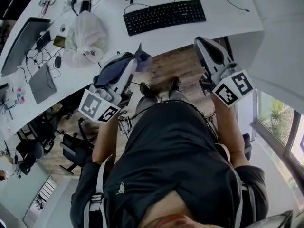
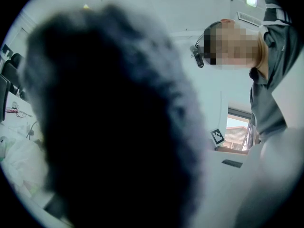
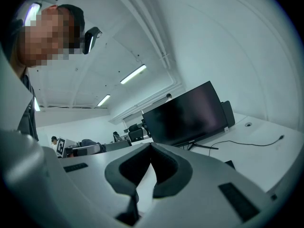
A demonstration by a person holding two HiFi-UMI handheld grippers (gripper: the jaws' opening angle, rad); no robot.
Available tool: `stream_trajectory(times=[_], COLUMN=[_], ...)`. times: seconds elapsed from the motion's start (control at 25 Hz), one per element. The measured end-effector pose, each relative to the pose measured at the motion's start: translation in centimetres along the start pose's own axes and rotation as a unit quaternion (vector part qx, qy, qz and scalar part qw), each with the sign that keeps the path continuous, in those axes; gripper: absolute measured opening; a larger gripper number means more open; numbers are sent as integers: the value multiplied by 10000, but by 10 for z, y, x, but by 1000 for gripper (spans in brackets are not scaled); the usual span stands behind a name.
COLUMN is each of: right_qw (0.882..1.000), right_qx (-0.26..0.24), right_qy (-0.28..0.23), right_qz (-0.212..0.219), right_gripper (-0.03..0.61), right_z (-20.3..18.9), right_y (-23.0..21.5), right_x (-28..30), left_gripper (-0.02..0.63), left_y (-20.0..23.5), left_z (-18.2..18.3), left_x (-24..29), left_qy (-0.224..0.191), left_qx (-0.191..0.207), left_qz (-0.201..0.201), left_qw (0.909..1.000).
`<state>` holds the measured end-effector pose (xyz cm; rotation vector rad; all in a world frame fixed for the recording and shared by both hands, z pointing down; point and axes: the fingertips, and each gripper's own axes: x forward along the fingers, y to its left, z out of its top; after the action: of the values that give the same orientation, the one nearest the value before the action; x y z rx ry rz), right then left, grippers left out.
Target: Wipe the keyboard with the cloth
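A black keyboard (image 1: 165, 16) lies on the white desk (image 1: 223, 13) ahead of me. Both grippers are held up off the desk, near the person's body. A dark blue-grey cloth (image 1: 113, 69) is bunched over my left gripper (image 1: 135, 58), which is shut on it. In the left gripper view the cloth (image 2: 109, 127) blocks most of the picture and hides the jaws. My right gripper (image 1: 200, 43) hangs to the right, below the keyboard's right end. It is shut and empty, and its dark pads (image 3: 164, 167) meet at the tips of the right gripper (image 3: 151, 147).
A white plastic bag (image 1: 84, 36), a grey laptop (image 1: 42, 83), a monitor (image 1: 20, 45) and cables crowd the desk's left part. Wooden floor (image 1: 173, 63) lies under the desk edge, with office chairs (image 1: 71, 148) at lower left. A black monitor (image 3: 185, 115) faces the right gripper.
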<state>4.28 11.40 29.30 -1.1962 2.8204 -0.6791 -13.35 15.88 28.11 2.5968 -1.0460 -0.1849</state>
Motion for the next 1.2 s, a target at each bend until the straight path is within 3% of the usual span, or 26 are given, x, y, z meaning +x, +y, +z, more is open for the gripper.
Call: stream_trajectory(times=[0.2,0.32,0.4,0.56,0.76,0.92,1.2], right_qw=[9996,9990,9995,9999,9995,9988,9997], right_qx=[105,46,-54,-70,-88,-186,-48], right_qy=[179,399,286,-65,-223,-261,53], right_qz=[180,180,105,-82,-217,-373,-247], right_gripper=[8,9,9,9,8,8,9], right_z=[-15,-31,-23,-7,2,6,-3], right_y=[1,0,9,32,53,58,22], right_x=[8,36,53,72,88,85,92], left_gripper=[64,64,63,63,63,63,63], left_y=[4,23,35,53,76,83,105], left_z=[6,-7,-15,-1,36,38,31], left_x=[-12,-30,-38,-47,-57,-60,-43], left_qy=[-124,-326,-199,216,-41,-71,90], left_qx=[45,-348,-609,-76,293,411,458], left_qz=[225,374,226,-144,-222,-295,176], left_qw=[9997,9982,9977,9996,9993,9987,9988])
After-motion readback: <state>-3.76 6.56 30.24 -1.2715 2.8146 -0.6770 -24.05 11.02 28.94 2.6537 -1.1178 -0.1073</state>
